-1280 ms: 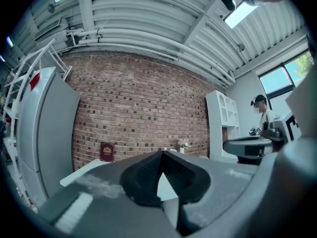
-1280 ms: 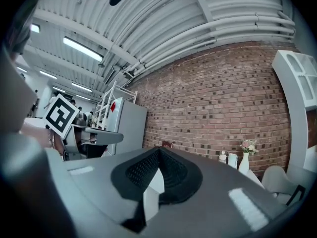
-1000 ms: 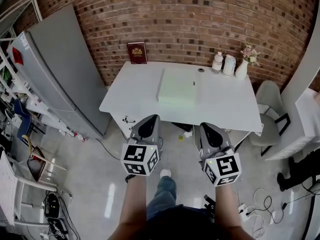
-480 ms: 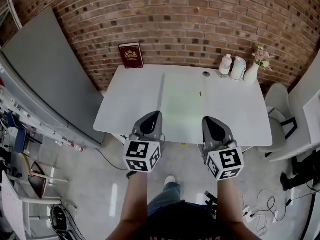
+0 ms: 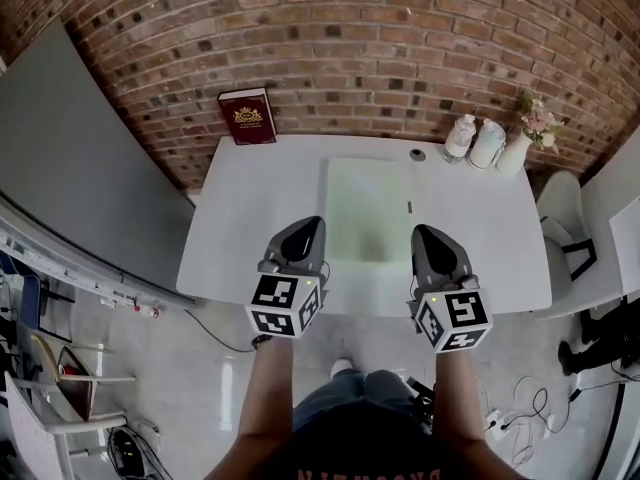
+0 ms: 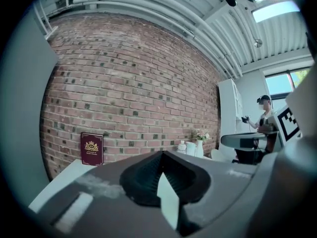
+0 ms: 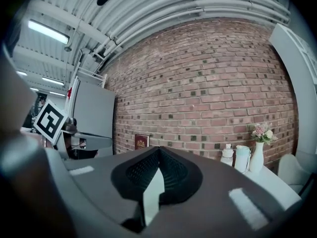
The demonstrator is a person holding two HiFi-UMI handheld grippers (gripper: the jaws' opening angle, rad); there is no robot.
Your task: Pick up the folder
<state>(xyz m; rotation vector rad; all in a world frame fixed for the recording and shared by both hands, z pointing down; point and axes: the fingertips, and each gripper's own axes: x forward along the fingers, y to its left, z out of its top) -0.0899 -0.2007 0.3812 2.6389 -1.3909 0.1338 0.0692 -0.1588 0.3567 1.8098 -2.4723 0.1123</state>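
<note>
A pale green folder (image 5: 366,206) lies flat in the middle of the white table (image 5: 250,238), with a small dark mark (image 5: 409,206) at its right edge. My left gripper (image 5: 304,226) hovers over the table's near part, just left of the folder's near end. On the folder's other side my right gripper (image 5: 428,232) hovers at about the same depth. Both point toward the brick wall. In the left gripper view the jaws (image 6: 161,155) meet with nothing held. The right gripper view shows its jaws (image 7: 158,150) shut and empty too.
A maroon book (image 5: 246,116) leans on the brick wall at the table's back left. Two white bottles (image 5: 460,135) and a flower vase (image 5: 515,153) stand at the back right, beside a small dark disc (image 5: 417,155). A grey cabinet (image 5: 70,168) flanks the left, a chair (image 5: 565,198) the right.
The table has come closer as the person walked up to it. Both grippers have gone forward from over the floor to over the table's near part, either side of the folder, still shut.
</note>
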